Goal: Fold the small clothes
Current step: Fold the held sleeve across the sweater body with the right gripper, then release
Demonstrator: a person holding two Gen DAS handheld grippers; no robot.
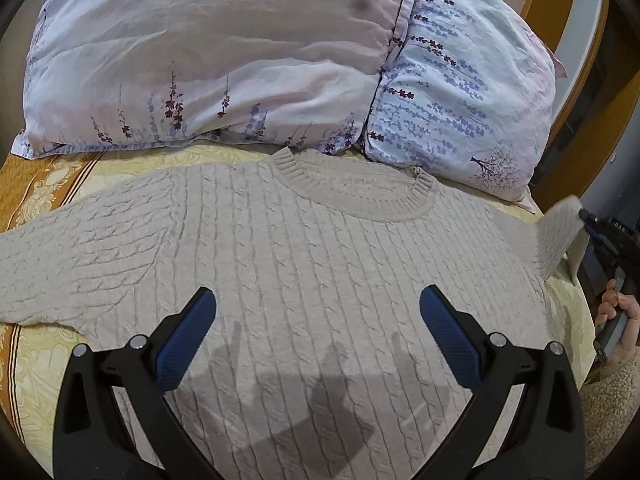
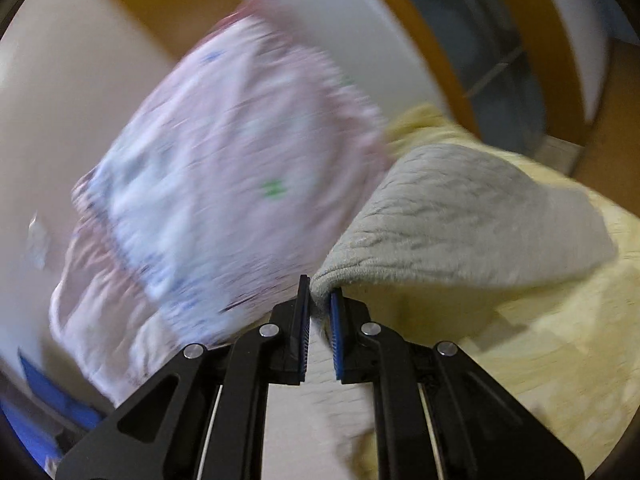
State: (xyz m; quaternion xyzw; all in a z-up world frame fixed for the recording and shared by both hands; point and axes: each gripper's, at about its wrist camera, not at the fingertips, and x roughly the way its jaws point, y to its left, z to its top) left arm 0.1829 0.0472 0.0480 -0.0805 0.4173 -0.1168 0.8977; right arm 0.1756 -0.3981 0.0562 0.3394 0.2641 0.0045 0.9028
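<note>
Blue pads of the left gripper (image 1: 318, 320) hang wide apart over the sweater (image 1: 304, 264), gripping nothing, their shadow lying on the knit below. Sweater lies flat on the bedspread (image 1: 36, 364), collar toward the pillows (image 1: 224, 64), one sleeve spread out to the left. Over on the far side, the right gripper (image 2: 320, 296) is clamped on the other sleeve (image 2: 460, 220), pinching just its edge, cloth raised clear of the bed. Thin bite, that one: a sharp pull could slip the knit free. With nothing pinning the body, a hard tug may drag the whole sweater askew and wrinkle the fold.
</note>
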